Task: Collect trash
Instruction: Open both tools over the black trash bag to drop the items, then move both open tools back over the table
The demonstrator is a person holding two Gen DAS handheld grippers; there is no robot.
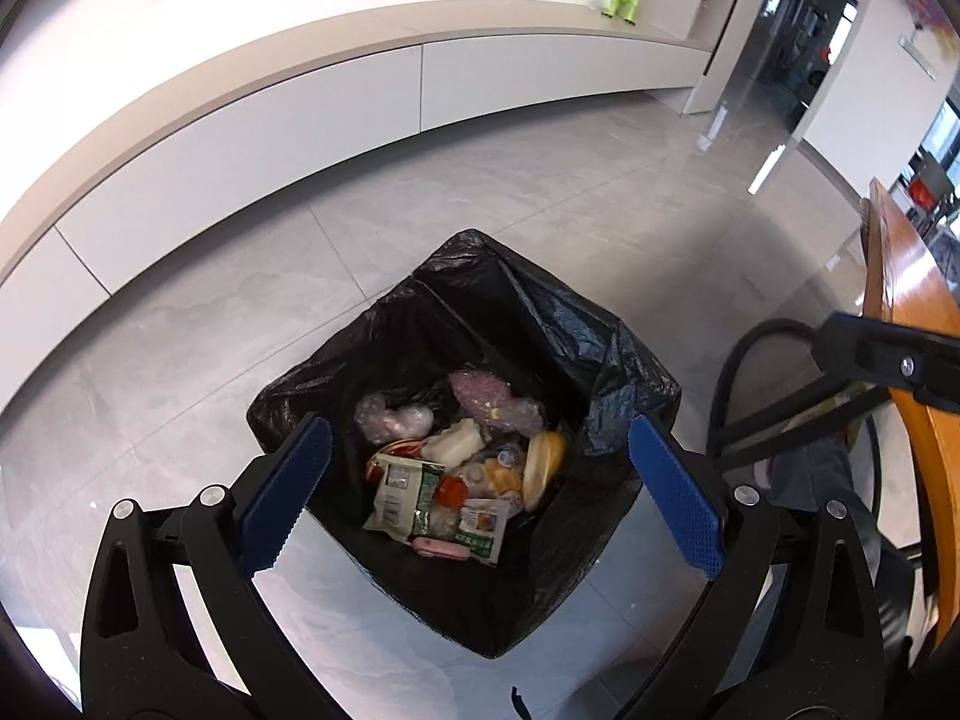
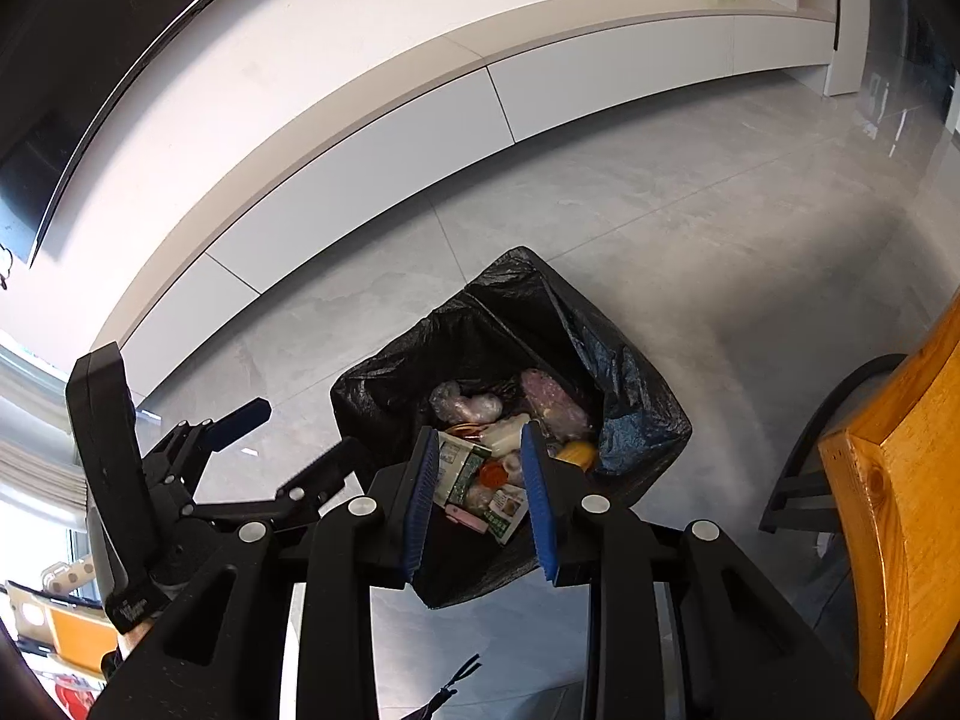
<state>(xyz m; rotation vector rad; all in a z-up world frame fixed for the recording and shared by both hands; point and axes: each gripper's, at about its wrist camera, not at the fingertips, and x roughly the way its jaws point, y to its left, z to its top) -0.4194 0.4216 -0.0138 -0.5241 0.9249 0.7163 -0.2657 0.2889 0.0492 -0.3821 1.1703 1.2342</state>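
Left wrist view looks down — left gripper (image 1: 480, 483) fingers spread wide, empty, over the black-lined trash bin (image 1: 606, 354) on the floor, wrappers (image 1: 408, 495) inside. Right gripper (image 2: 480, 498) narrowly parted, holding nothing. Best drop only when centred above the opening — clear of the liner.

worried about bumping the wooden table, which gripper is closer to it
Right. The right gripper hovers over the black-lined trash bin with the wooden table close on its right. The left gripper sits further left, with the right gripper between it and the table.
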